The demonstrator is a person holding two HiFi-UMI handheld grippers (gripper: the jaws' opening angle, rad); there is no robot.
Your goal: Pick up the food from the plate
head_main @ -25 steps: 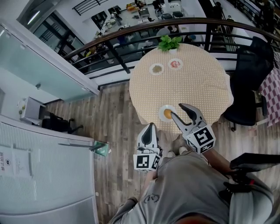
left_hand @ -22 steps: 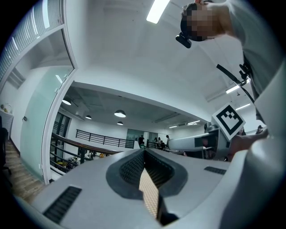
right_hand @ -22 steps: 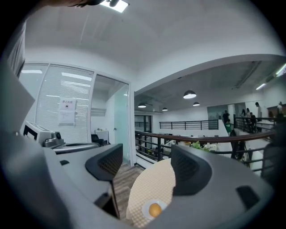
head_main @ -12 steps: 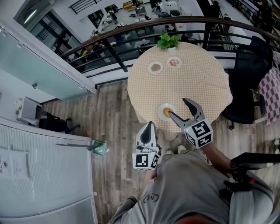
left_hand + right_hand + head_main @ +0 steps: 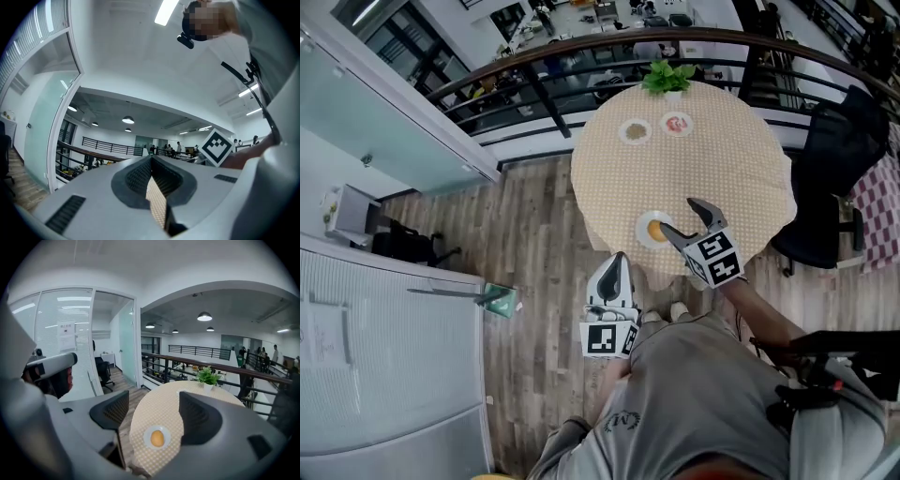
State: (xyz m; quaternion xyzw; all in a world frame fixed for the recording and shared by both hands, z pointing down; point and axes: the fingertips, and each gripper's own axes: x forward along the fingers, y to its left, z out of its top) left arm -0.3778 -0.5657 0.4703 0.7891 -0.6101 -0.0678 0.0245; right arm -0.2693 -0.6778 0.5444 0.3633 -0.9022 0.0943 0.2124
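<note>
Right gripper view: we are holding the right gripper (image 5: 153, 412), jaws just opened wide, with the orange food (image 5: 157, 438) lying on its plate (image 5: 147, 443) ahead of their gap; left gripper (image 5: 151, 161) jaws are pressing together.

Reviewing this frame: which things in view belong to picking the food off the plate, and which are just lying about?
Belongs to the job:
- orange food
- near white plate under it
- right tool, open, aimed at the food

Just lying about:
- far plate of brownish food
- far plate of red food
- potted plant
- black chair
- left tool, shut, off the table
</note>
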